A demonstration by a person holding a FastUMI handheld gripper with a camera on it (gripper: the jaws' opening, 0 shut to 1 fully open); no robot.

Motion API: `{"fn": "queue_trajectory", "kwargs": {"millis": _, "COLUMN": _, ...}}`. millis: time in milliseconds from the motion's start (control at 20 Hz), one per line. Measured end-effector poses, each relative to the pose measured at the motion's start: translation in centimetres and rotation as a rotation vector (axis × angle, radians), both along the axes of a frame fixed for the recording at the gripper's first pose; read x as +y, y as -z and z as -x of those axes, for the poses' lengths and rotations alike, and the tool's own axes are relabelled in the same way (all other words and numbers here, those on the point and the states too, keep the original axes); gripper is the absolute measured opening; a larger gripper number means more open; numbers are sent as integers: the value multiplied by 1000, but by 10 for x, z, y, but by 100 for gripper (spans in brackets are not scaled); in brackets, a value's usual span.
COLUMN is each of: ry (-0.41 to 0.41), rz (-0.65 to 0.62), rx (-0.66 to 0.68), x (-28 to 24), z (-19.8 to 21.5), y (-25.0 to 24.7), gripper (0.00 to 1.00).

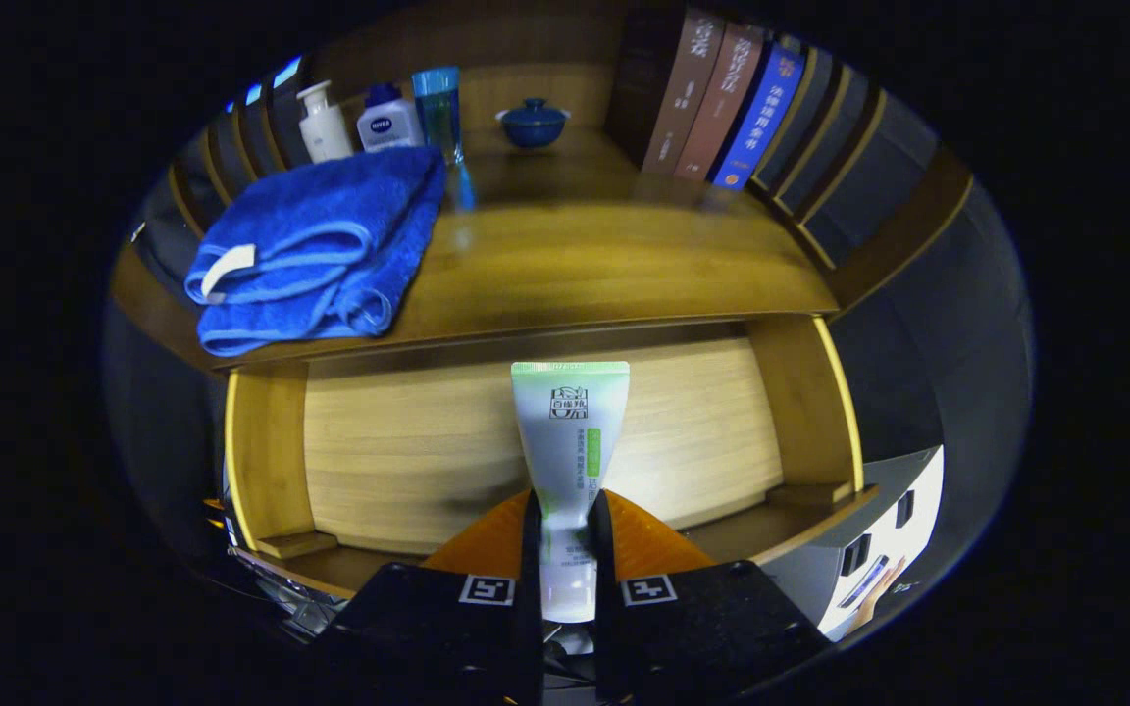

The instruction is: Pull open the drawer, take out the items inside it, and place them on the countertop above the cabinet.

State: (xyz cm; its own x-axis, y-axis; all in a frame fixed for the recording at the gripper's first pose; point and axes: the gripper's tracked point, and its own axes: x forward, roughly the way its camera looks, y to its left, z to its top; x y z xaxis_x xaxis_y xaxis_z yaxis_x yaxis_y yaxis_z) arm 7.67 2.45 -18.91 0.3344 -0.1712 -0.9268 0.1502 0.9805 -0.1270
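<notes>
We are holding the tube (pixel 570 441) clamped between our gripper (pixel 565 549) fingers above the open drawer (pixel 408 441); placing it on the worktop (pixel 575 265) beside the towel (pixel 315 245) is remaining.

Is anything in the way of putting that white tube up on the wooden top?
Nothing visible blocks it. The gripper is shut on the tube, held over the open drawer. Beyond it, the middle of the countertop is bare; the blue towel lies off to one side, with bottles and books further back.
</notes>
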Motion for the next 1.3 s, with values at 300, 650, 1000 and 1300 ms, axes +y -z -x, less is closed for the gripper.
{"fn": "queue_trajectory", "kwargs": {"millis": 300, "ry": -28, "rz": 15, "rx": -52, "x": -7, "z": -55, "y": -34, "gripper": 24}}
{"fn": "queue_trajectory", "kwargs": {"millis": 650, "ry": -69, "rz": 4, "rx": -46, "x": -19, "z": -137, "y": -16, "gripper": 24}}
{"fn": "queue_trajectory", "kwargs": {"millis": 1000, "ry": -95, "rz": -35, "rx": -6, "x": -16, "z": -190, "y": 16, "gripper": 25}}
{"fn": "queue_trajectory", "kwargs": {"millis": 1300, "ry": -139, "rz": -47, "rx": 2, "x": -12, "z": -215, "y": 24, "gripper": 24}}
